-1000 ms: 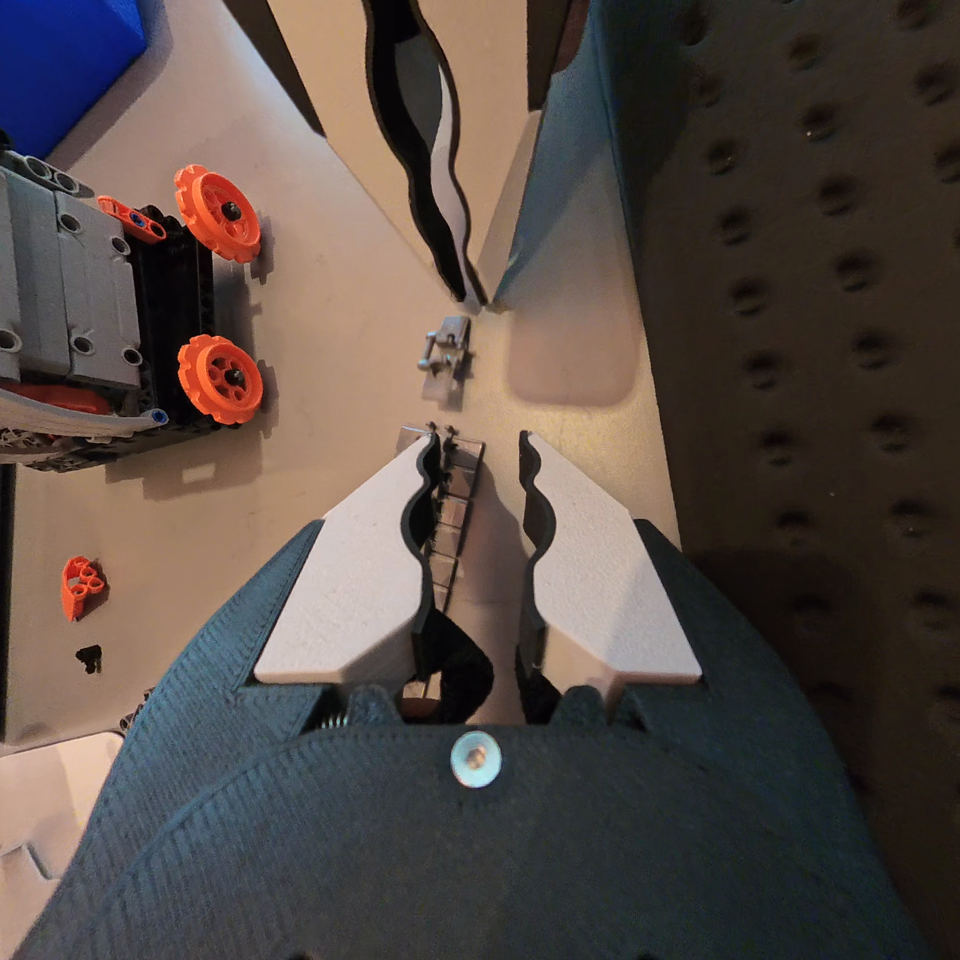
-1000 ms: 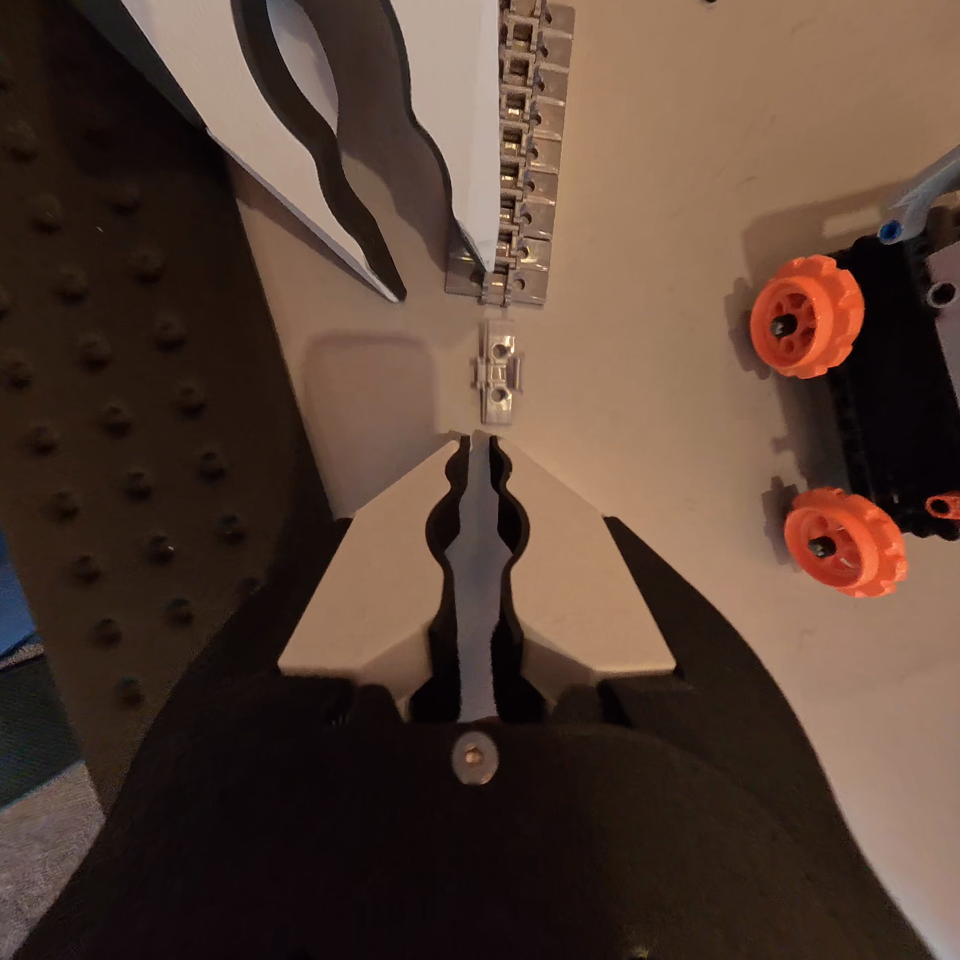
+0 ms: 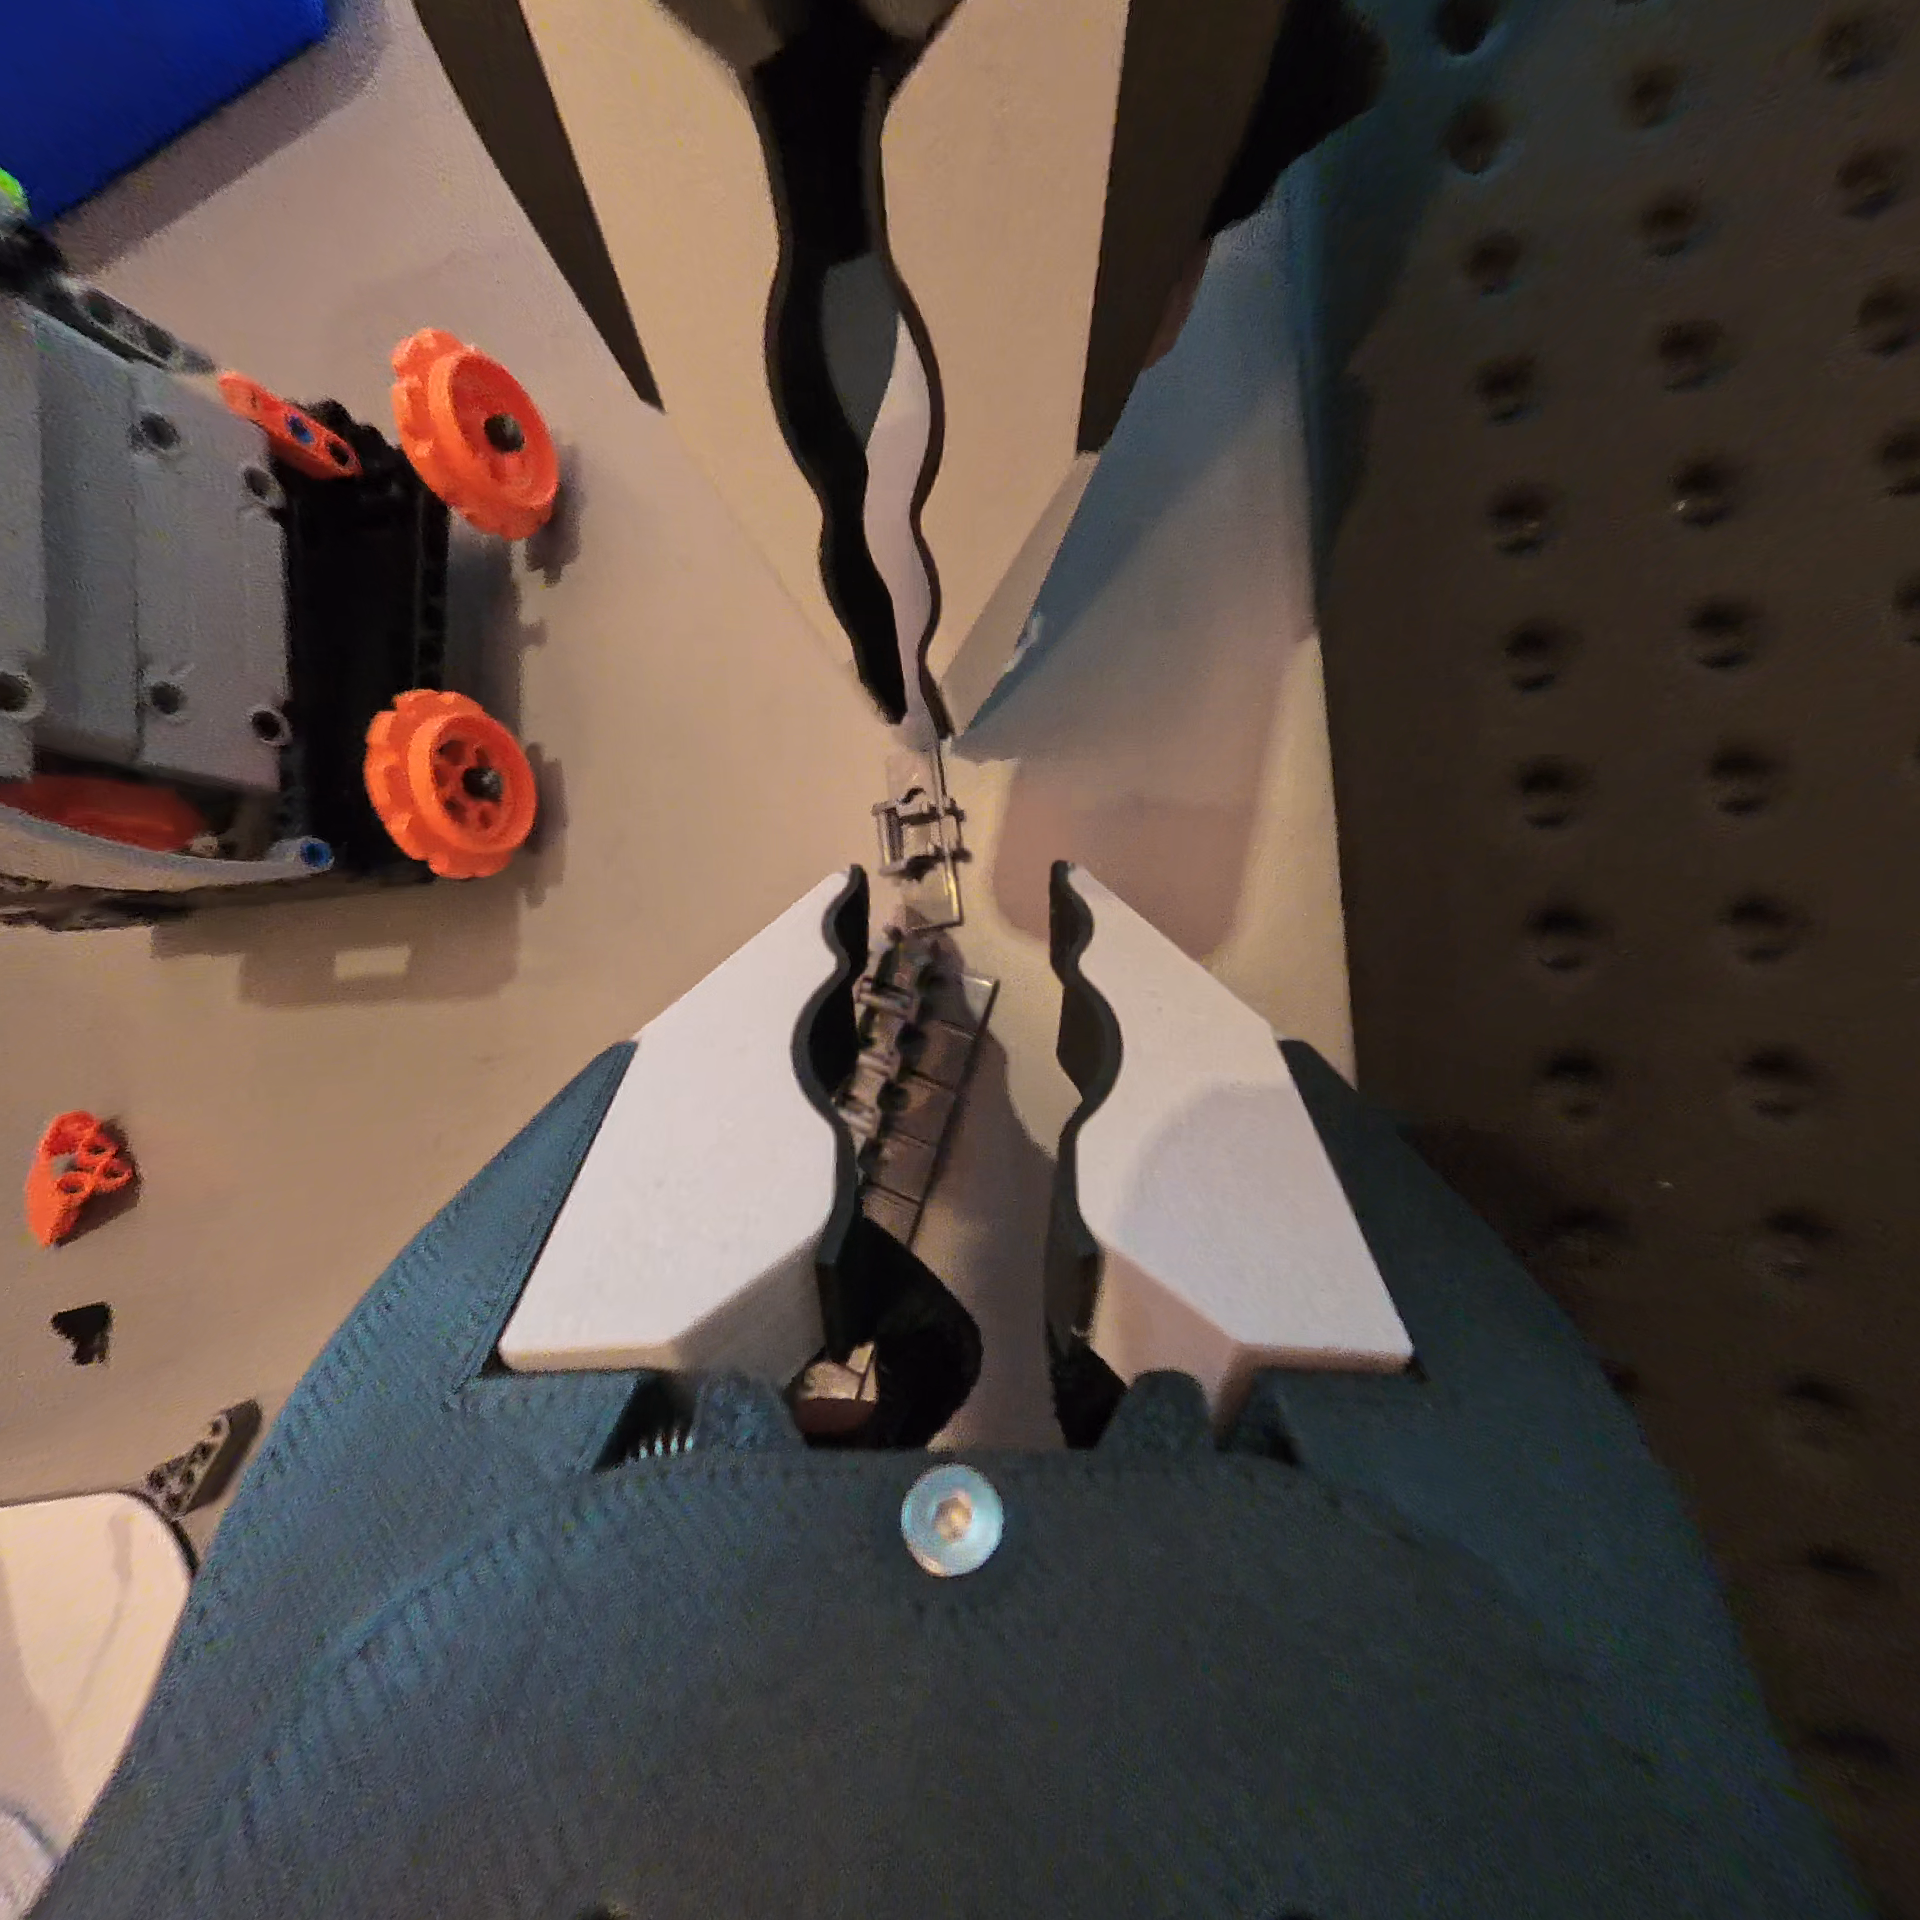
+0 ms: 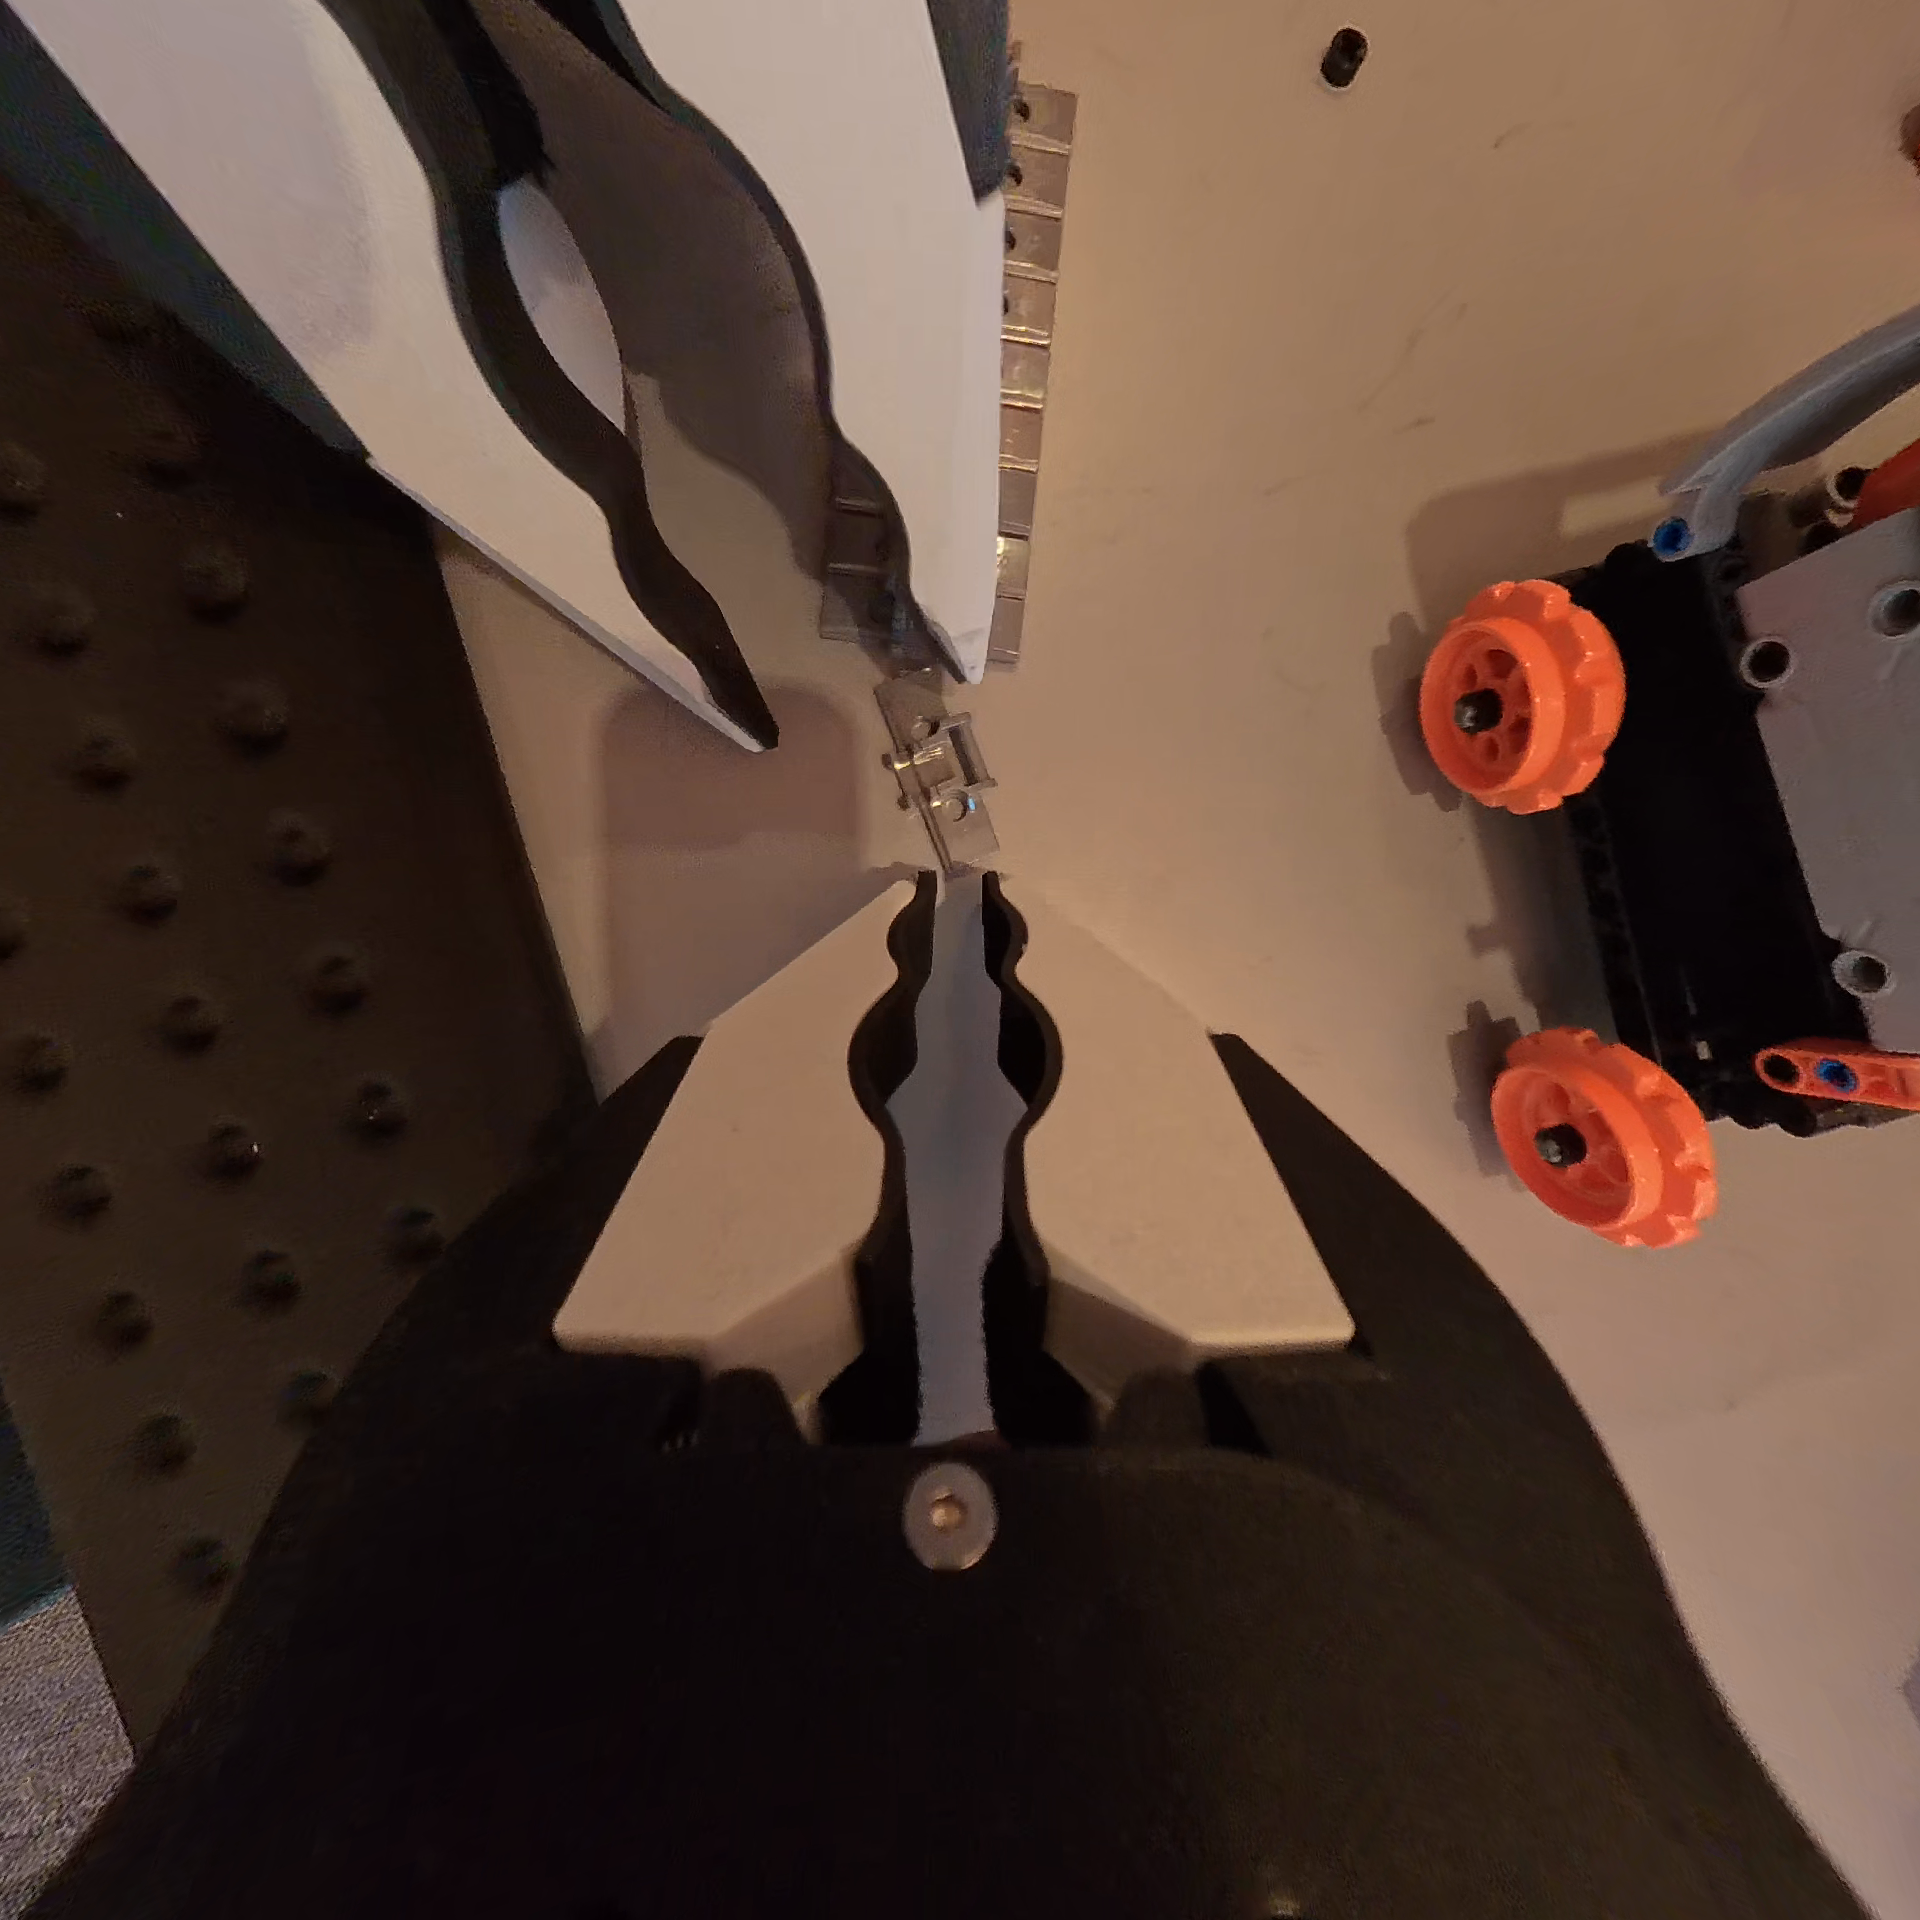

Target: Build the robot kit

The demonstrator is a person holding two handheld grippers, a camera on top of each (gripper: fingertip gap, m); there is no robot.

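1. The left tongs (image 3: 954, 883) stand released, fingers well apart, low over the pale table (image 3: 665, 987). A grey track chain (image 3: 914, 1070) lies between them, close against one finger.
2. A single grey track link (image 4: 938, 774) lies on the table at the end of the chain, seemingly touching it, though whether they are joined cannot be told.
3. The right tongs (image 4: 951, 883) are nearly clenched, only a narrow slit between the tips, and grasp nothing. Their tips sit just beside the link, on the side away from the chain.
4. Off to one side of the link stands a grey and black brick-built vehicle (image 4: 1787, 831) with two orange wheels (image 4: 1522, 694).
5. A small orange brick piece (image 3: 78, 1174) lies loose, beyond the vehicle from the link.
6. On the link's other side, a dark studded mat (image 3: 1662, 831) borders the table.
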